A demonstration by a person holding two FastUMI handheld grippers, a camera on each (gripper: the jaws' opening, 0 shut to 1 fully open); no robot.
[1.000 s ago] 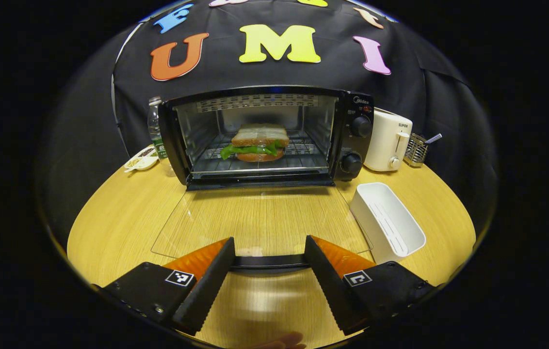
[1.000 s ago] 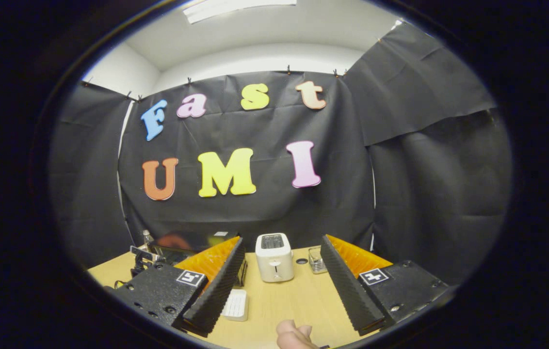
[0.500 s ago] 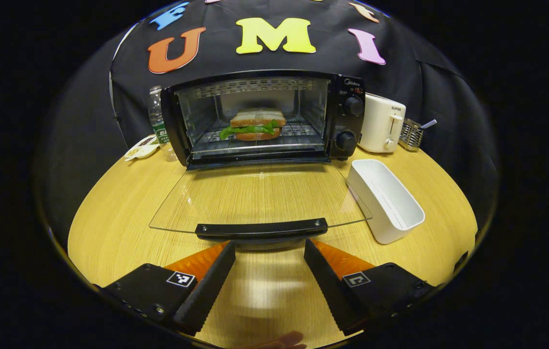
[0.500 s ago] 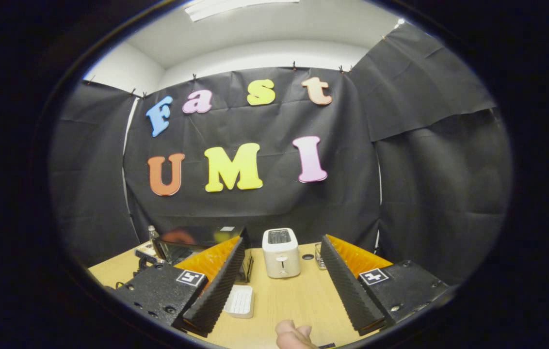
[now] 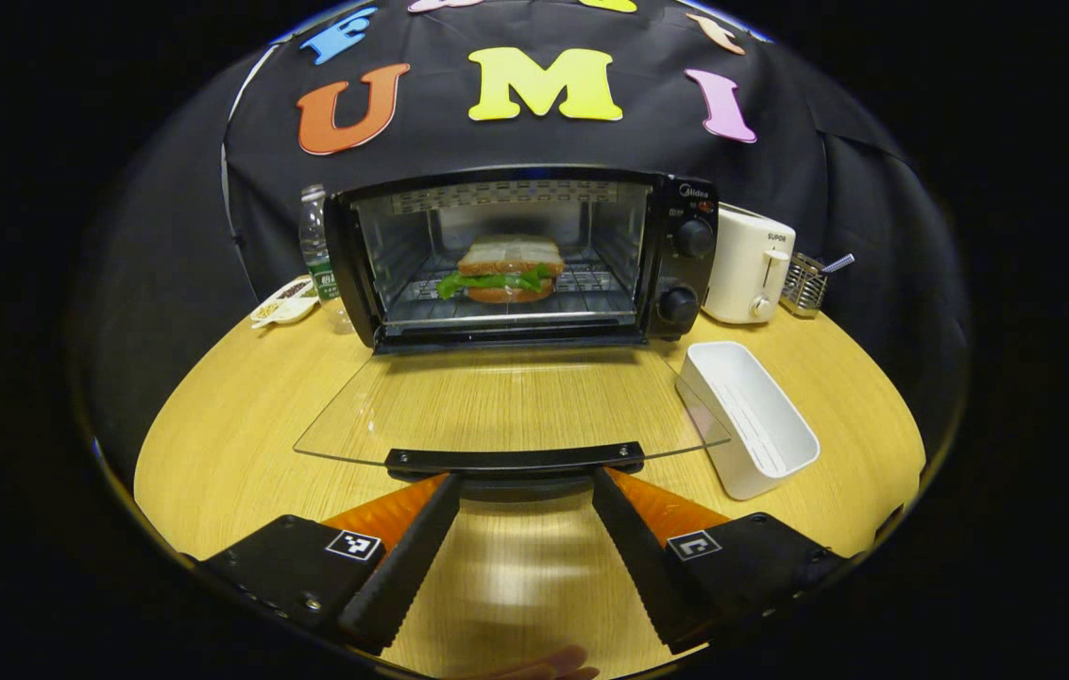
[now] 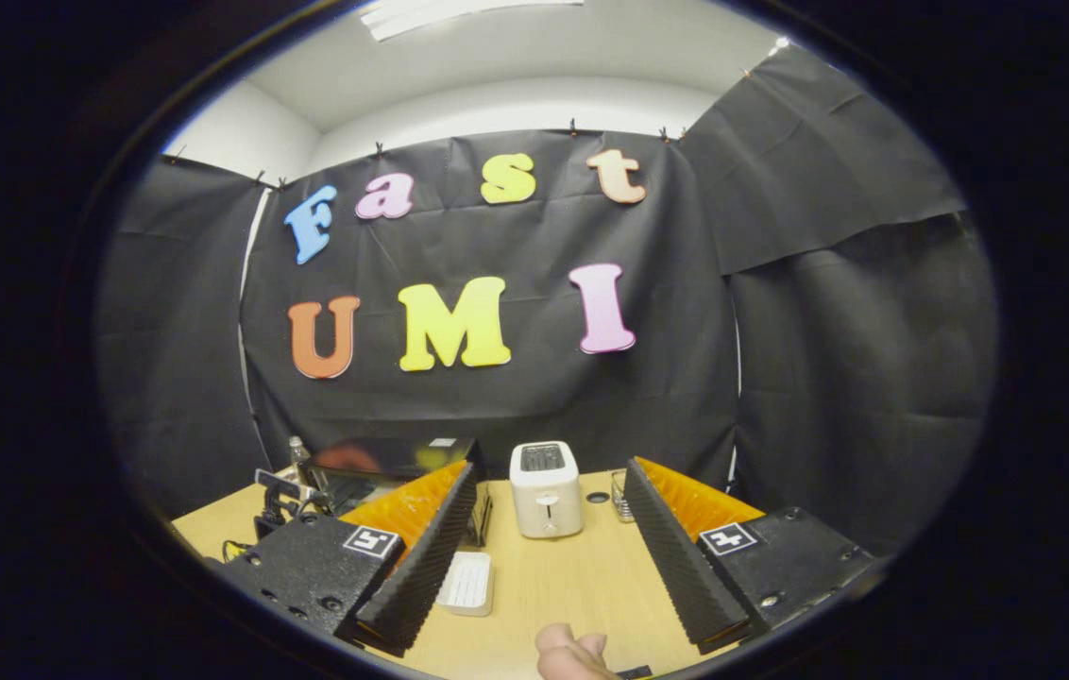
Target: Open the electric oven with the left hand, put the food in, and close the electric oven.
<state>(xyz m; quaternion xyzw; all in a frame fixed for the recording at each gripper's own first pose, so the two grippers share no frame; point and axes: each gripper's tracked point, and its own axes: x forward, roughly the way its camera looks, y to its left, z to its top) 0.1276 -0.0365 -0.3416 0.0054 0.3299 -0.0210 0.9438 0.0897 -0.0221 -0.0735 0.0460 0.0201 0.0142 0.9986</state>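
I see the electric oven [image 5: 525, 260] at the tabletop's [image 5: 223, 434] far edge, glass door [image 5: 506, 406] flat open, sandwich [image 5: 501, 269] inside on the rack. My left gripper [image 5: 525, 482] is released, tips just under the door handle [image 5: 516, 460], contact unclear. My right gripper [image 6: 549, 472] is released, raised, holding nothing, toaster [image 6: 546, 477] beyond it.

The electric oven [image 5: 525, 255] is a black countertop box with two round knobs stacked on its right panel, standing upright at the back of the tabletop [image 5: 213, 434]. Its glass door [image 5: 506, 406] lies folded down flat in front of the oven, with its black handle [image 5: 514, 460] at the near edge. Inside the oven, a sandwich [image 5: 502, 269] of brown bread and green lettuce rests centred on the wire rack [image 5: 591, 283].
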